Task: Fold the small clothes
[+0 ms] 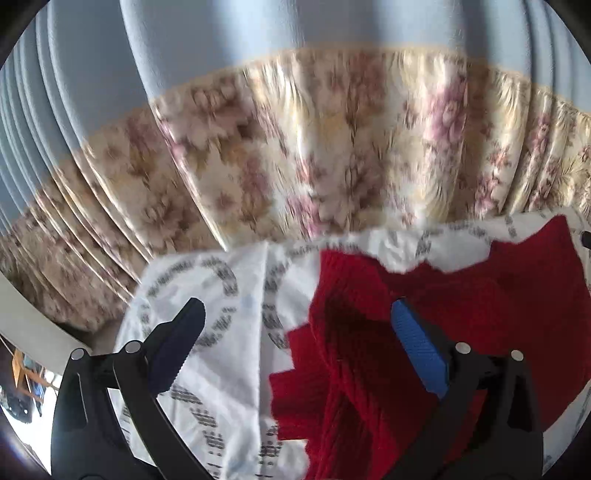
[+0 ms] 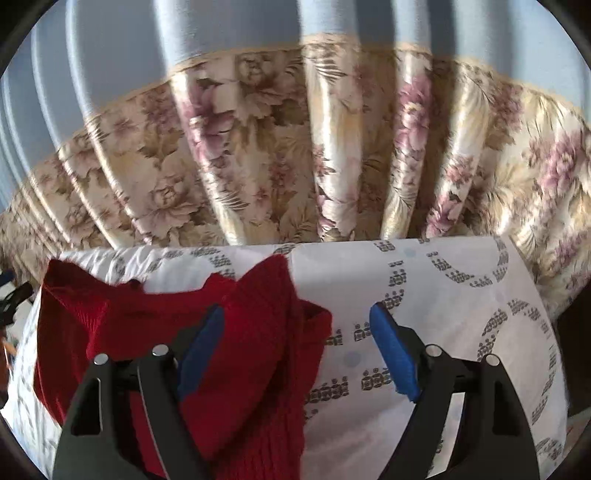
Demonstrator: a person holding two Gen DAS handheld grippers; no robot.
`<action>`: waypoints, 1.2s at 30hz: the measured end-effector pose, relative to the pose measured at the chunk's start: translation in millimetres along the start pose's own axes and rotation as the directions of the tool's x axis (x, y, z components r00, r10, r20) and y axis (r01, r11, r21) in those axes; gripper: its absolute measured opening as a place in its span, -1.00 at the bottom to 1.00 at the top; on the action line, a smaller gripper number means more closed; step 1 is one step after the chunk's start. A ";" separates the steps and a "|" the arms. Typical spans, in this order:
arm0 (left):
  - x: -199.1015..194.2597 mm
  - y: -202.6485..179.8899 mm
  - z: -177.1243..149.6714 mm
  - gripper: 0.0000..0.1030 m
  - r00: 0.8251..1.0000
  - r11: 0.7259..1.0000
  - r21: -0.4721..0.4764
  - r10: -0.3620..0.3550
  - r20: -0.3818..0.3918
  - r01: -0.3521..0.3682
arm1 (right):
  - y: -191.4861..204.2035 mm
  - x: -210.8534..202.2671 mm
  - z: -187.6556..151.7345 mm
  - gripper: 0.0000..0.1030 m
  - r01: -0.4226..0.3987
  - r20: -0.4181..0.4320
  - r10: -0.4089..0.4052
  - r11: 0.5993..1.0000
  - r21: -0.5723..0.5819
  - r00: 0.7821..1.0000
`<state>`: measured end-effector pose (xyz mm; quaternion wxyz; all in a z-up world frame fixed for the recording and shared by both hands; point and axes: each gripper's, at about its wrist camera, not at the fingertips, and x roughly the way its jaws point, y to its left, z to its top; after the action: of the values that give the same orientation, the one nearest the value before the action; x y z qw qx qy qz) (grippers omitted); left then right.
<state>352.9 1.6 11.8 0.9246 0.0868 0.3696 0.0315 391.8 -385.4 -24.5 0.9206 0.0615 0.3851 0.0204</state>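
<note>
Both grippers gape wide, holding nothing. Left gripper hangs over the red knit garment, rumpled on the patterned white sheet; right gripper straddles the garment's edge.

A red ribbed knit sweater lies rumpled on the patterned white sheet, apparently partly folded, edges bunched up.

Pleated floral curtain with pale blue upper band, sunlit folds, white patterned table covering
</note>
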 end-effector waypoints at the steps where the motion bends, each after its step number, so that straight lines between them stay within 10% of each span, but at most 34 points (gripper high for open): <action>1: -6.9 2.2 1.9 0.94 1.000 1.000 -0.006 0.006 0.018 -0.006 | 0.8 2.0 2.0 0.58 -0.002 -0.002 0.002 1.000 0.000 1.000; 11: 54.6 -33.8 -11.7 0.79 0.994 0.995 0.098 -0.018 -0.108 0.029 | 39.3 36.8 -7.9 0.57 -0.010 -0.076 -0.002 0.989 -0.146 0.997; 16: 83.6 -35.4 -11.9 -0.79 0.984 0.995 0.050 -0.076 -0.161 0.085 | 45.8 48.6 -6.0 -0.83 0.026 -0.059 -0.037 0.986 -0.164 0.998; 18: 82.4 -27.0 -8.5 -0.82 0.986 0.996 0.000 -0.091 -0.139 0.092 | 44.5 44.5 -0.5 -0.85 0.011 -0.032 -0.016 0.988 -0.151 0.999; 24: 63.8 -1.9 12.4 -0.83 1.000 0.997 -0.082 -0.012 0.010 0.013 | 41.4 37.6 21.5 -0.86 0.035 0.055 -0.029 0.992 -0.120 0.998; 29: 99.9 -10.6 17.2 -0.81 0.998 0.998 -0.042 0.040 -0.052 -0.042 | 51.8 84.3 26.8 -0.82 0.033 -0.069 -0.042 0.993 -0.116 0.997; 33: 114.5 -18.4 6.2 -0.19 0.994 0.999 0.015 0.050 -0.100 -0.049 | 49.6 87.7 19.7 0.19 0.027 -0.097 -0.036 0.995 -0.095 0.995; 34: 112.7 -17.3 5.1 0.31 0.994 0.999 0.024 0.039 -0.099 -0.036 | 47.4 82.8 18.9 0.26 0.025 -0.085 -0.033 0.996 -0.091 0.996; 36: 98.3 -13.6 3.0 0.56 0.997 0.998 0.047 0.041 -0.065 -0.038 | 40.3 60.1 16.5 0.26 0.027 -0.056 -0.034 0.994 -0.107 0.998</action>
<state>426.2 -0.2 -55.2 0.9088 0.1139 0.3989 0.0443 446.1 -341.9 -50.3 0.9112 0.0061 0.4110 0.0285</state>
